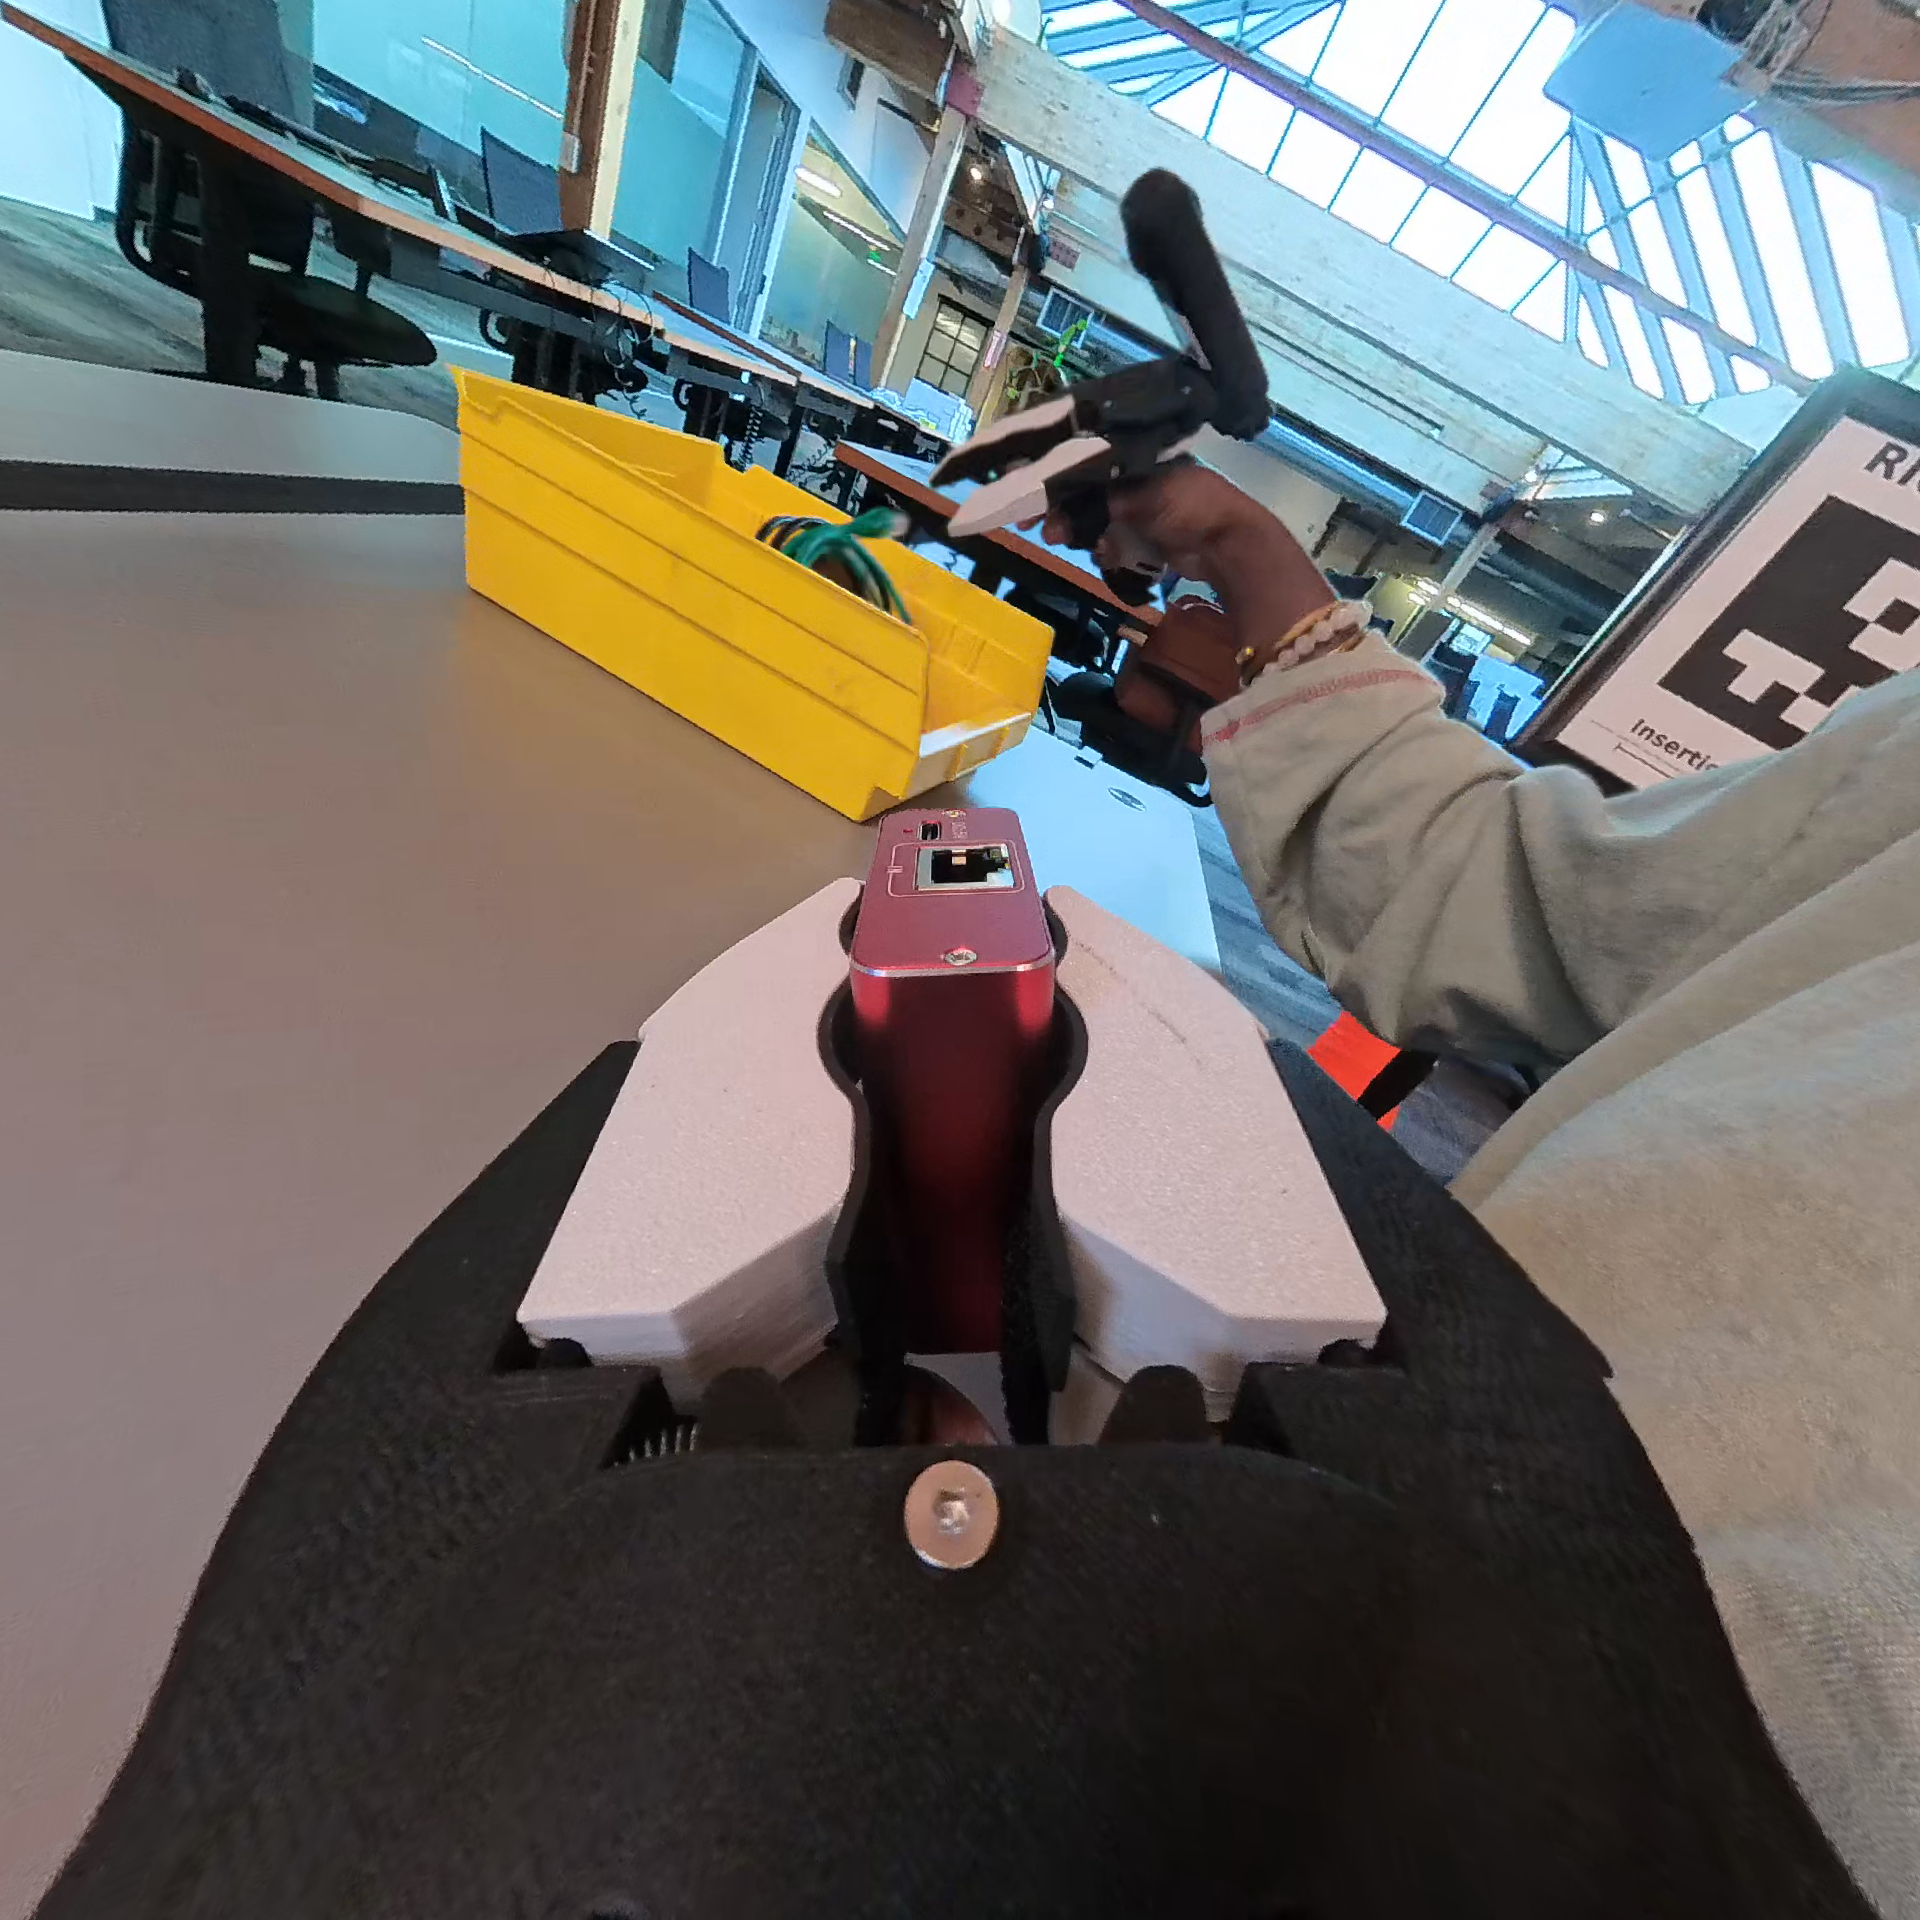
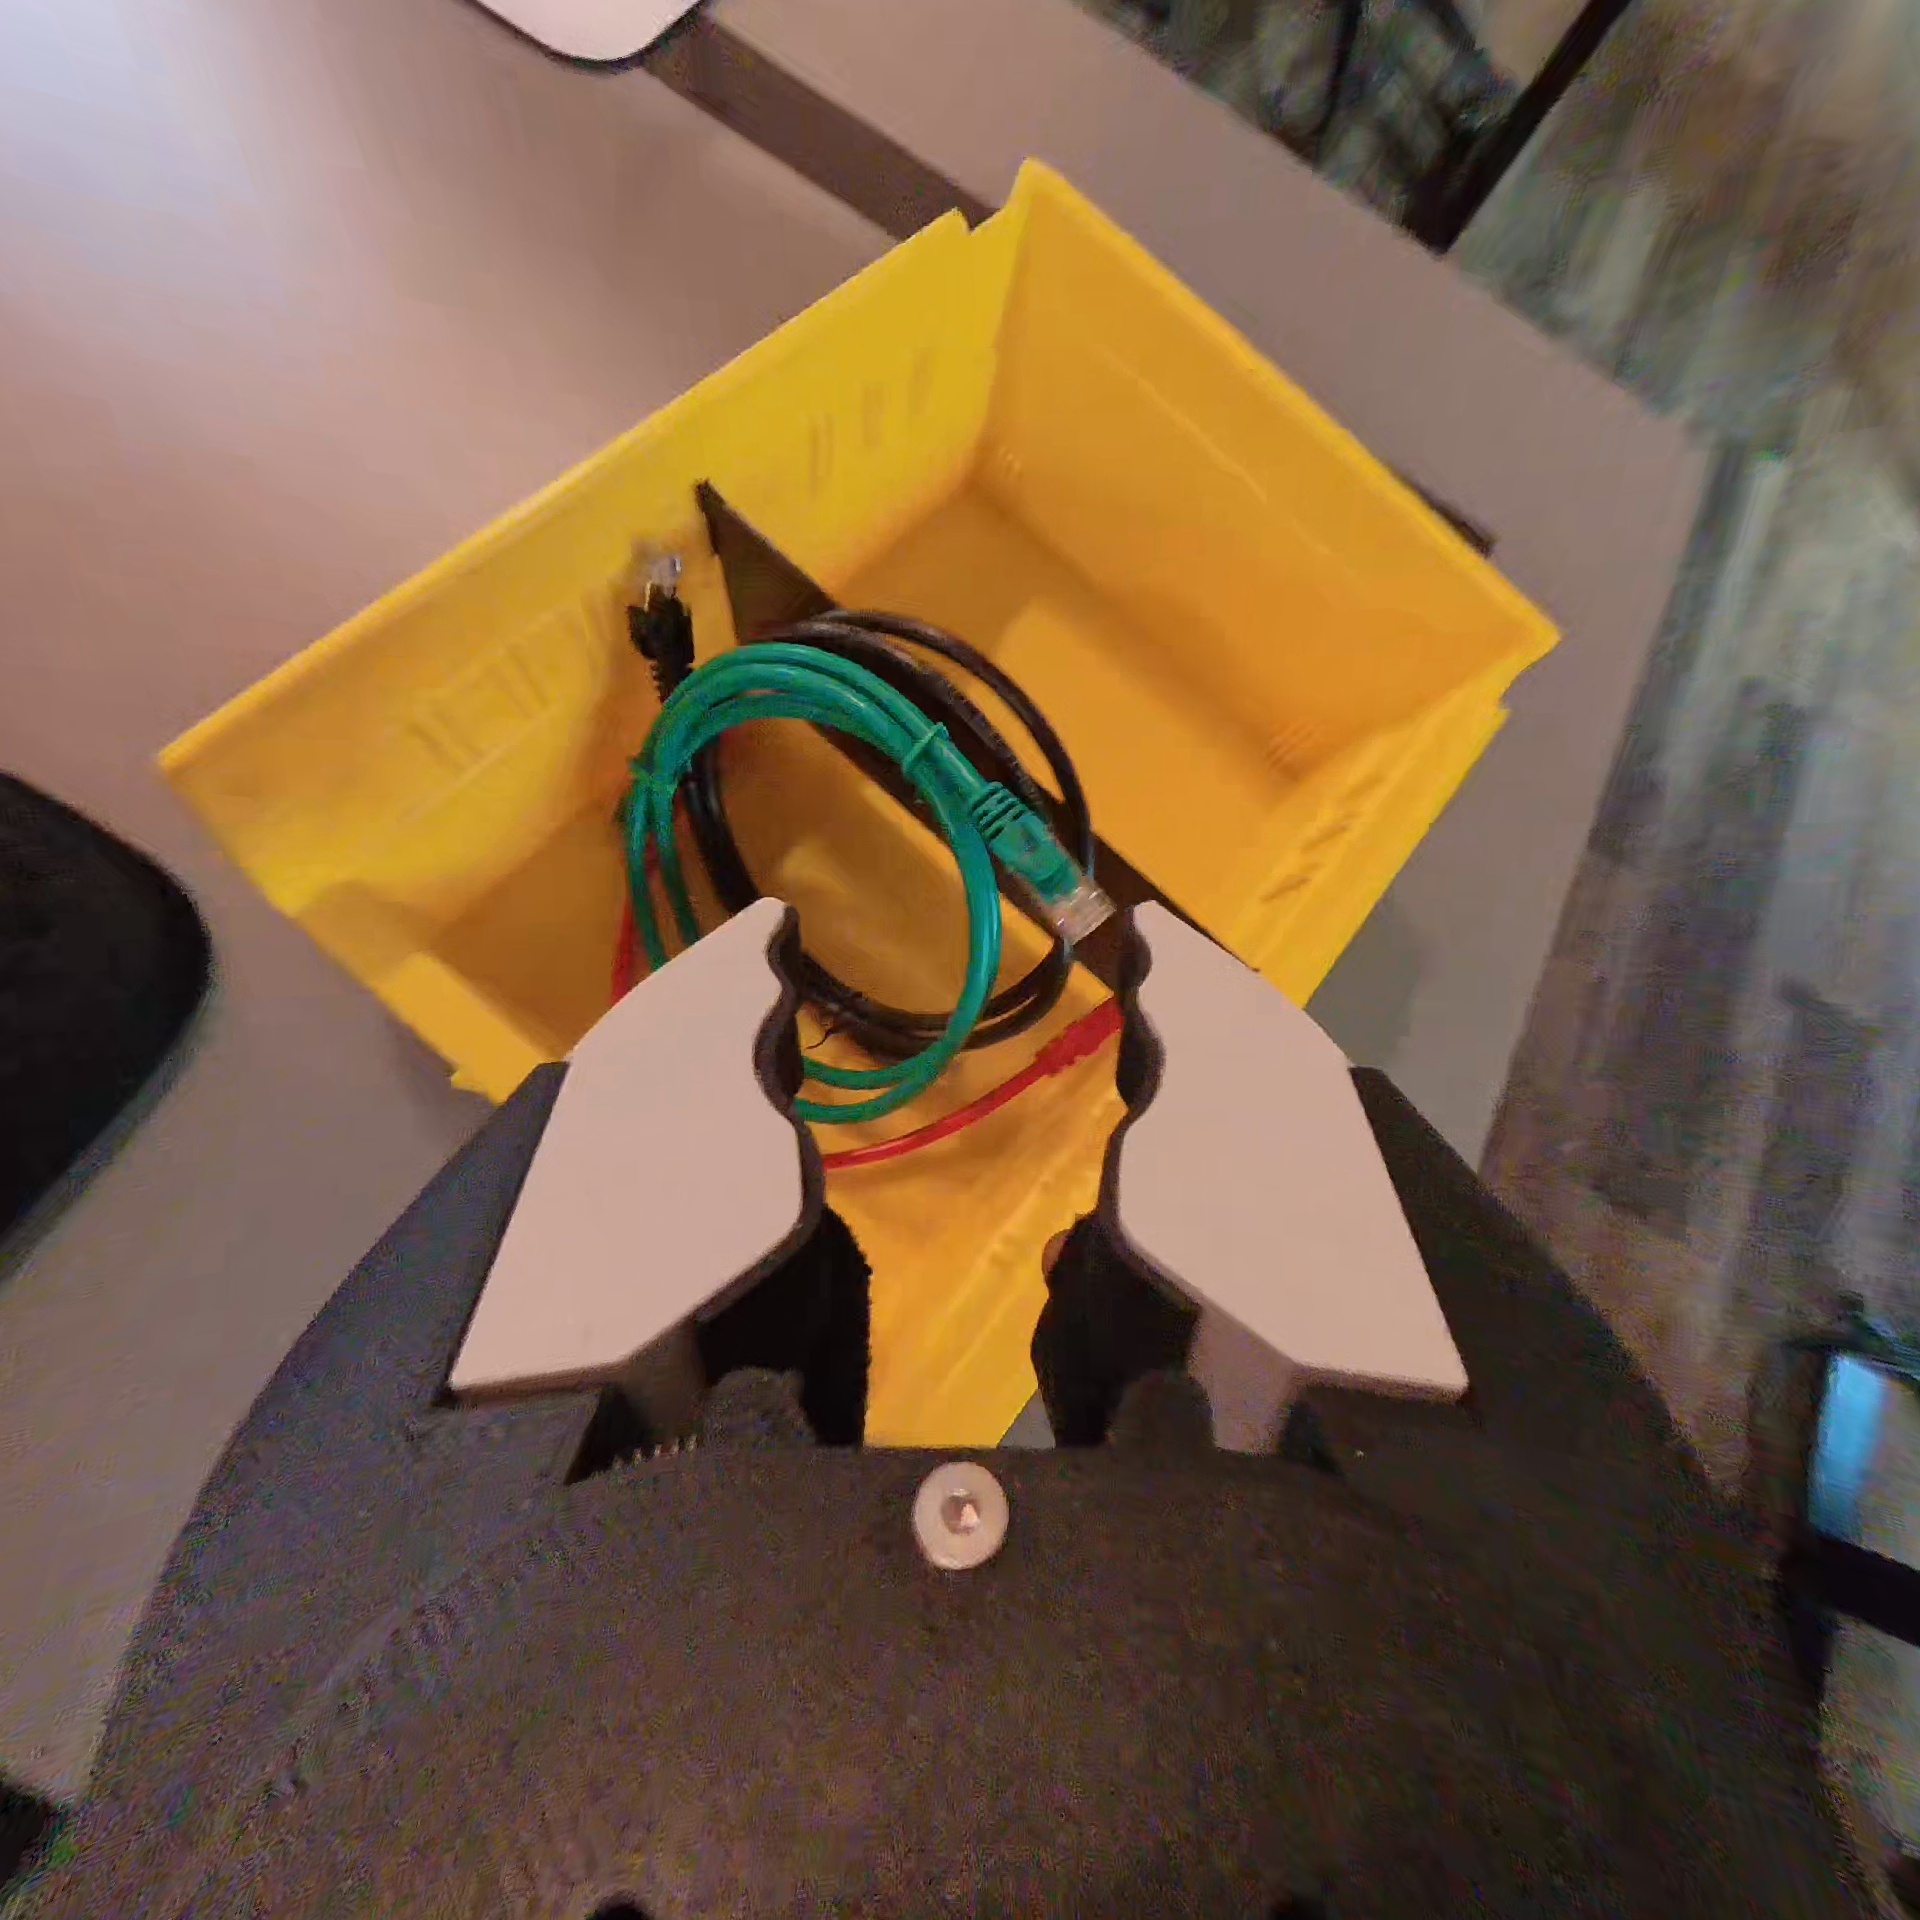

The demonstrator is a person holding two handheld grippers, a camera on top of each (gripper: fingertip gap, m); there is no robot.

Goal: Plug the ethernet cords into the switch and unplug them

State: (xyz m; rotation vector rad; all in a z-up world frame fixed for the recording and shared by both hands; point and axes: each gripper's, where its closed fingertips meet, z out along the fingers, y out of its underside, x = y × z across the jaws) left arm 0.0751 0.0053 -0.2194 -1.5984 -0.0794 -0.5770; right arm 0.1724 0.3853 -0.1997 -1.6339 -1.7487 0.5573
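Grey tabletop (image 1: 260,831) in an open office carries everything you need for this step. Your left gripper (image 1: 951,904) is clamped on the red switch (image 1: 951,1039), which stands up between its white fingers (image 1: 727,1091) with its empty port (image 1: 961,865) facing forward and up, beyond the tips. Your right gripper (image 2: 956,914) hangs over the yellow bin (image 2: 1195,499) with its jaws spread wide and nothing between them. Just ahead of its right fingertip lies the clear plug (image 2: 1081,914) of the green cord (image 2: 810,686), whose coil sits on a black cord (image 2: 966,675); a red cord (image 2: 966,1117) runs beneath, nearer the gripper's palm. A black divider (image 2: 758,582) crosses the bin beyond the coils.

The step in hand appears to be fetching a cord. Aim for the green boot (image 2: 1013,831) just behind the plug, not the loop, so that the plug points outward from your tips and its latch stays free. Close only on green; the black coil lies touching it and may lift along. Hold the switch steady, port toward the right gripper, which in the left wrist view (image 1: 997,488) hovers above the bin, well ahead and to the right.
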